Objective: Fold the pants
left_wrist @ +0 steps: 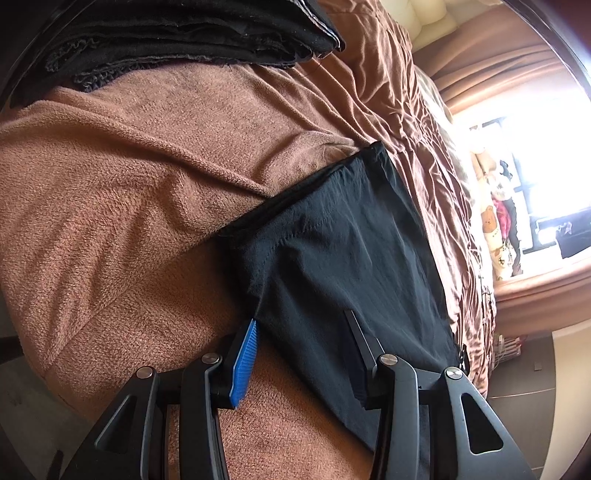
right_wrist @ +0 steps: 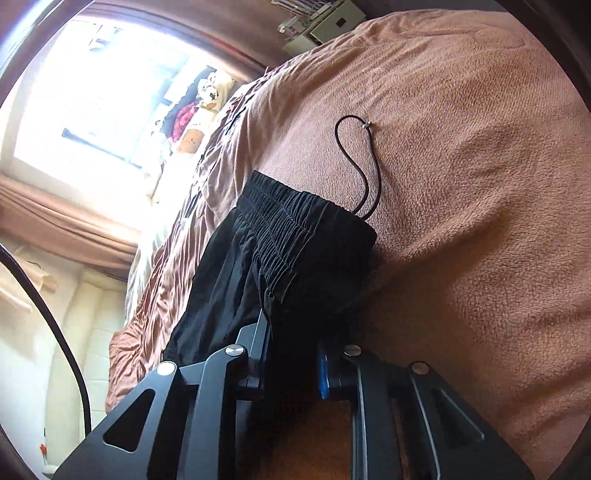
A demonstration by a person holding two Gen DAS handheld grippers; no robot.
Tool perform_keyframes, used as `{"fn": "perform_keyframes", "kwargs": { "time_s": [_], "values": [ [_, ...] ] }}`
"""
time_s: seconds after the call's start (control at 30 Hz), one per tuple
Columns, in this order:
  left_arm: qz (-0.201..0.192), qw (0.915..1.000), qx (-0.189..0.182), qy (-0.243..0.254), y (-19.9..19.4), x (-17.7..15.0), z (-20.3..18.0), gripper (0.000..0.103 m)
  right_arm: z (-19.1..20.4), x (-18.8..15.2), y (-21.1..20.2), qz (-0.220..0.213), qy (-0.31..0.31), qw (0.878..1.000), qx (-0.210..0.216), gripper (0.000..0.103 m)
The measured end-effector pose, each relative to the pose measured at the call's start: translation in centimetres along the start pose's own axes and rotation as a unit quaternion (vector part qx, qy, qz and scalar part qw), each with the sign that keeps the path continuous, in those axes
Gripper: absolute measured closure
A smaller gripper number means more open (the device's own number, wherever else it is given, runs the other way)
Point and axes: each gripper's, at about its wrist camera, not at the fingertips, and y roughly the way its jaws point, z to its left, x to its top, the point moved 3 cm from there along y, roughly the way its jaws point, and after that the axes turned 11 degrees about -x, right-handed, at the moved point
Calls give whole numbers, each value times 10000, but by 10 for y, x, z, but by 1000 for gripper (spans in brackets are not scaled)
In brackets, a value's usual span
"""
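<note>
Left gripper [left_wrist: 301,328]: jaws spread wide, blue ribbed pad [left_wrist: 244,363] at 7 o'clock, black finger at 5 o'clock. Black pants [left_wrist: 332,251] lying partly between the two fingers, cloth edge touching the tip of the blue pad, the other finger resting on top of the fabric. No clamp on the cloth seen.

Right gripper [right_wrist: 291,354]: jaws drawn narrow and closed on the black pants [right_wrist: 280,258], fabric bunched between the fingers, a sliver of blue pad visible on the 5 o'clock side. Elastic waistband [right_wrist: 295,225] gathered just beyond the fingertips, toward 12 o'clock. Drawstring [right_wrist: 360,166] looping out from the waistband toward 1 o'clock, lying on the blanket, small metal tip at its end.

Pants lying on a brown fleece blanket [left_wrist: 110,192] covering a bed. Stack of folded dark garments [left_wrist: 177,33] at 11 o'clock in the left wrist view, well apart from the pants. Crumpled brown bedspread [left_wrist: 417,129] at 1 o'clock. Bright window [right_wrist: 96,88] at 10 o'clock in the right wrist view, brown curtain [right_wrist: 62,218] beside it, soft toys [right_wrist: 199,107] near the sill.
</note>
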Motion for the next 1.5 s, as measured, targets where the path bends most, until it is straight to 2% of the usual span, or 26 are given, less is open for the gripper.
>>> {"fn": "perform_keyframes", "kwargs": {
  "time_s": [0.17,0.27,0.4,0.53,0.57,0.63,0.67,0.7,0.83,1.0,1.07,1.13,1.17,1.2,1.27,1.33,1.5],
  "values": [
    [-44,9999,16,117,3,5,-2,58,3,-12,-17,-109,-16,9999,-55,87],
    [-101,9998,57,185,2,10,-1,62,6,-23,-18,-141,-161,9996,-181,87],
    [-184,9996,32,200,-3,14,2,62,12,-26,-7,158,-79,9993,-321,82],
    [-231,9995,4,227,-8,20,6,62,12,-28,-21,198,-107,9992,-340,79],
    [-250,9994,14,240,-8,22,7,63,13,-28,-25,186,-123,9992,-331,79],
    [-282,9992,106,257,-8,27,9,75,17,-23,-24,181,-175,9990,-365,79],
    [-293,9992,160,240,-8,30,10,87,18,-20,-21,205,-166,9989,-375,79],
    [-291,9992,169,224,-7,31,11,92,17,-17,-20,226,-117,9989,-389,79],
    [-279,9986,299,324,-5,36,9,95,19,-10,-2,315,-20,9980,-540,79],
    [-223,9991,303,211,-1,45,13,95,32,-13,-6,280,-90,9974,-659,79],
    [-126,9994,293,96,1,45,14,93,32,-13,-7,364,-65,9970,-675,79],
    [-79,9996,276,1,-2,44,15,86,36,-12,-8,395,-86,9967,-709,79],
    [-108,9997,223,-14,-6,44,15,76,37,-13,-12,408,-104,9965,-719,79],
    [-136,9998,157,-18,-10,43,15,61,39,-12,-14,419,-115,9965,-716,77],
    [-190,9998,-19,-24,-16,40,15,47,43,-14,-23,402,-153,9969,-660,70],
    [-173,9998,-43,-10,-18,38,15,47,50,-18,-34,348,-282,9971,-618,64],
    [-153,9998,-156,-40,-12,41,19,47,77,-31,-57,243,-730,9956,-539,63]
  ]
}}
